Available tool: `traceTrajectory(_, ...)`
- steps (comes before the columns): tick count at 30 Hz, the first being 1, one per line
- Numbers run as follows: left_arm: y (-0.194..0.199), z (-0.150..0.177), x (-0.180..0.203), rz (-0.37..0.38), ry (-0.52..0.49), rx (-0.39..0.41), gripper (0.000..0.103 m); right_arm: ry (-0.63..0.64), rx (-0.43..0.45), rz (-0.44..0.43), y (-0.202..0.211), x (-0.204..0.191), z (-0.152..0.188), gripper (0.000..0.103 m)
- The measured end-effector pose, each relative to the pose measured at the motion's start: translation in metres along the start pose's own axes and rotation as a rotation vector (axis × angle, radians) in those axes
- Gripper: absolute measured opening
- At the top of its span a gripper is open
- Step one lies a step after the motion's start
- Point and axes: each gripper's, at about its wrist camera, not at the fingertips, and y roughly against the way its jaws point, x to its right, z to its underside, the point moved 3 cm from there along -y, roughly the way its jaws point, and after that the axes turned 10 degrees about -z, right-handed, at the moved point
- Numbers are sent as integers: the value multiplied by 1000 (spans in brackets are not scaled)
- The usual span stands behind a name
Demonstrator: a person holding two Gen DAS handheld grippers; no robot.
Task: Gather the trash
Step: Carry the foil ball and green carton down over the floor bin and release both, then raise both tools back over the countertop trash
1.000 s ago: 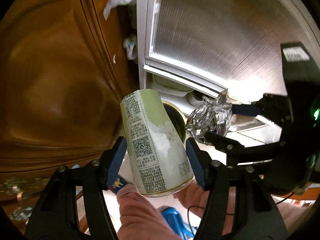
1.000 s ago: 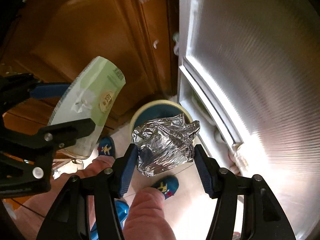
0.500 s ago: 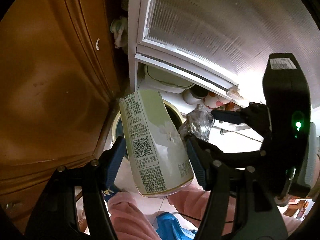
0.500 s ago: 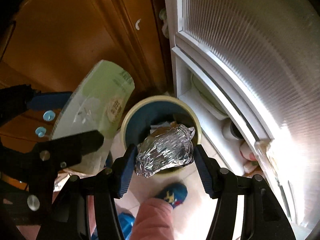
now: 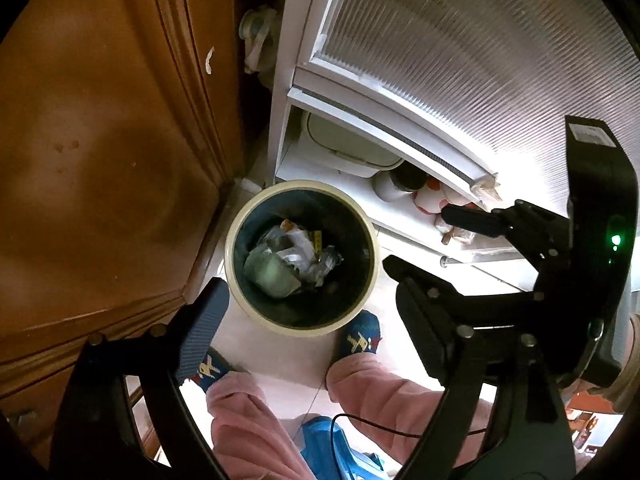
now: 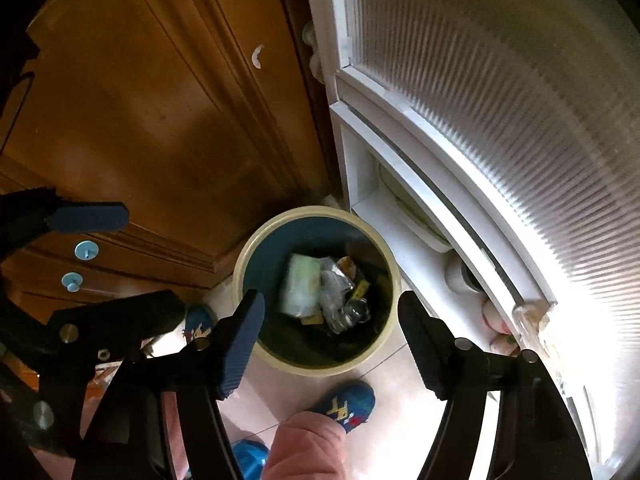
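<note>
A round bin with a cream rim [image 5: 304,330] [image 6: 316,211] stands on the floor below both grippers. Inside it lie a green paper cup [image 5: 270,270] [image 6: 302,290] and a crumpled foil ball [image 5: 326,266] [image 6: 340,298] among other trash. My left gripper [image 5: 308,312] [image 6: 128,260] hangs above the bin, its jaws opening with nothing between them. My right gripper [image 6: 332,308] [image 5: 436,244] is beside it, its jaws also opening and empty.
A brown wooden cabinet [image 5: 100,140] stands left of the bin. A white door with ribbed glass [image 5: 460,60] is on the right, with a low shelf of containers [image 5: 352,148] under it. The person's pink trouser legs [image 5: 360,388] and blue slippers [image 5: 360,338] are just in front of the bin.
Both grippers sank toward the bin and opened. The green cup has left the left gripper and the foil ball the right one, and both now lie in the bin.
</note>
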Motion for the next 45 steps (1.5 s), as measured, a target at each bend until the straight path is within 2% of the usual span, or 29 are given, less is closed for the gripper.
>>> traceTrajectory(7,20,-2,-1,-5,19,8,83,-43,0,-2,9,0,2,70)
traceTrajectory(19,97,-2,10,-16,22,32,83,-71,8,4,80,-14,0,70)
traceTrajectory(26,162,-1,18,-11,35,71,83,-20,9,26,146,-30,-2,70)
traceTrajectory(36,262,-7,15,-61,61,195,83,141,86,4,254,-55,-13,70)
traceTrajectory(45,342,-21,15,-163,58,338,83,260,255,-49,358,-79,-28,70)
